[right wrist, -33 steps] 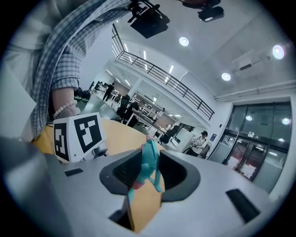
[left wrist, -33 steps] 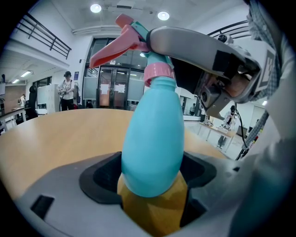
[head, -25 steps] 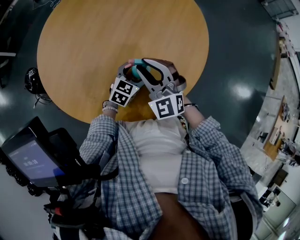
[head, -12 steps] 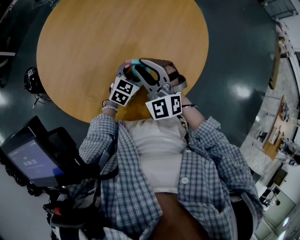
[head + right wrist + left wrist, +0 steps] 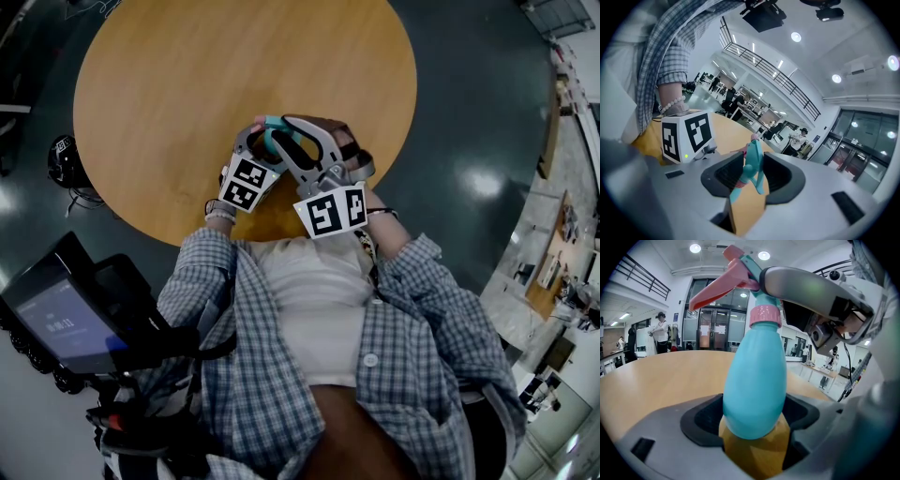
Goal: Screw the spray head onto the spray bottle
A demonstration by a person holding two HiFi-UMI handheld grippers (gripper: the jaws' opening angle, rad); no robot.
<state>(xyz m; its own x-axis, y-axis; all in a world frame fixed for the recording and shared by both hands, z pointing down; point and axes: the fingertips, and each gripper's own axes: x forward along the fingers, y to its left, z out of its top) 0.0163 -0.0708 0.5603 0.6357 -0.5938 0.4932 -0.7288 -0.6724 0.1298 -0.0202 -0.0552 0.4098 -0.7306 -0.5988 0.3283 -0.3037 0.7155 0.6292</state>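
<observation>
**Left claw on the bottle, right claw on the spray head**

Head view: the person, in a checked shirt [image 5: 412, 328], holds both tools over the near edge of a round wooden table [image 5: 187, 84]. The left gripper [image 5: 257, 133] and the right gripper [image 5: 289, 127] meet tip to tip. A sliver of the teal spray bottle [image 5: 274, 142] shows between them. Each tool's marker cube faces the camera. A dark lit screen [image 5: 61, 319] sits at the lower left, off the table.

Left gripper view: the left gripper [image 5: 753, 417] has its jaws clamped on the lower body of the spray bottle [image 5: 754, 380], one dark pad on each side and the bottle upright between them. Its bottom appears to hang clear of the table [image 5: 656, 376]. On the bottle's neck sits a pink collar [image 5: 765, 315], and above it the spray head [image 5: 749, 264] with its pink trigger [image 5: 717, 289] pointing left. One grey jaw of the right gripper [image 5: 806, 284] reaches in from the right onto the head. I cannot tell how far the collar is threaded down.

Right gripper view: the right gripper [image 5: 752, 174] has its jaws closed on the teal spray head [image 5: 752, 168], which stands narrow between the two ribbed pads. The left tool's marker cube [image 5: 686, 136] is just beside it at the left. A wrist with a bead bracelet [image 5: 672, 107] is behind that.
</observation>
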